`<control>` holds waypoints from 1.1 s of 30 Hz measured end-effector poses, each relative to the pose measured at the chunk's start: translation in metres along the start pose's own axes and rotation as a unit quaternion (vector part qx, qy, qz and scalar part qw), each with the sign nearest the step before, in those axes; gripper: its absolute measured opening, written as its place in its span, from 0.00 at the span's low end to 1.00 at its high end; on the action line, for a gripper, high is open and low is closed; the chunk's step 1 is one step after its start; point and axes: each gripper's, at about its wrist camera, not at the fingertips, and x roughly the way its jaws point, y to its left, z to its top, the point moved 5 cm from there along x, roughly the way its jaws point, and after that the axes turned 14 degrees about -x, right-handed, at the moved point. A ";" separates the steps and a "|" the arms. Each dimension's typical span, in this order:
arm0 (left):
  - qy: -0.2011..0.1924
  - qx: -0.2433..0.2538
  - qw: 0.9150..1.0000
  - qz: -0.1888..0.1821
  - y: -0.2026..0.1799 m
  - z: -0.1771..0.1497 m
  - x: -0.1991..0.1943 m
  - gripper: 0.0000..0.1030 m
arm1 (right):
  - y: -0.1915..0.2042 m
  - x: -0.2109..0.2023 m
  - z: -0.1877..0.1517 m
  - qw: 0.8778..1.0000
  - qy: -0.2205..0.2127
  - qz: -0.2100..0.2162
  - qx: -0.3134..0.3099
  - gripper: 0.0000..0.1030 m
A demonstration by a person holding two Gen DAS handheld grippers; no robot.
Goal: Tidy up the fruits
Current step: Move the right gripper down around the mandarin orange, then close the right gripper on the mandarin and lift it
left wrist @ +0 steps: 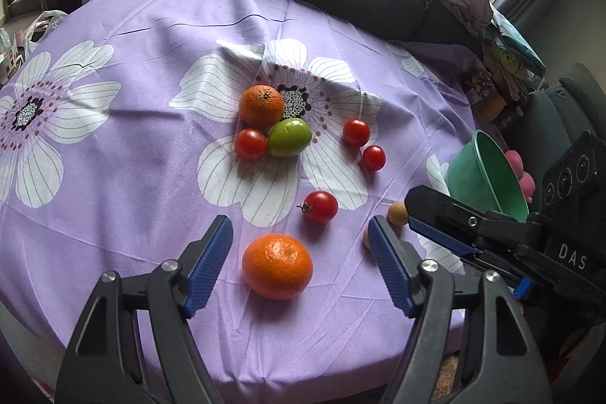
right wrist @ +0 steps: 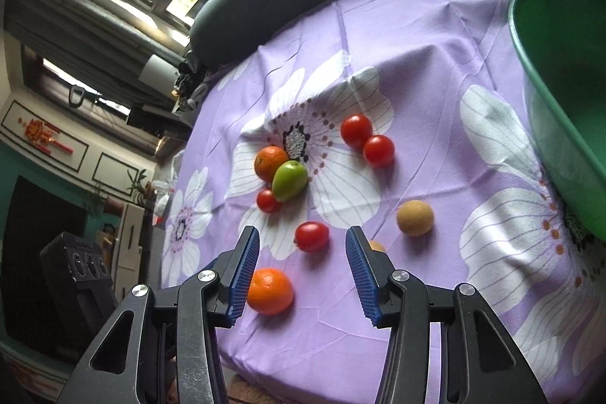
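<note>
Orange mandarin [left wrist: 277, 266] lies between, perhaps below, left gripper's [left wrist: 301, 254] parted jaws.

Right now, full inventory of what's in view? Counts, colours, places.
oranges: 2, orange; near orange by the table's front edge, far orange touching the green fruit
green fruit: 1, green; mid-cloth, between far orange and a tomato
tomatoes: 4, red; one against the green fruit, a pair further right, one behind the near orange
small tan fruits: 2, tan-brown; one near the bowl, one partly hidden by a finger
bowl: 1, green; tilted, right side
tablecloth: 1, purple, white flowers
left hand-held gripper: open, around the near orange
right hand-held gripper: open, empty
</note>
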 end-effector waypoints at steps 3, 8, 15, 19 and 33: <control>-0.001 -0.005 1.000 0.026 0.012 -0.004 -0.008 0.71 | 0.019 0.019 -0.008 0.998 0.033 0.044 -0.010 0.49; -0.030 0.009 0.996 0.083 0.036 -0.010 -0.011 0.72 | 0.030 0.045 -0.024 0.996 0.080 0.043 -0.015 0.49; -0.012 0.030 0.994 0.107 0.034 -0.018 -0.019 0.73 | 0.029 0.058 -0.028 0.994 0.097 0.043 -0.016 0.49; 0.000 0.029 0.991 0.132 0.037 -0.021 -0.014 0.73 | 0.025 0.063 -0.032 0.994 0.108 0.034 -0.013 0.50; 0.000 0.036 0.991 0.129 0.028 -0.022 -0.009 0.72 | 0.015 0.060 -0.031 0.997 0.082 -0.007 0.003 0.45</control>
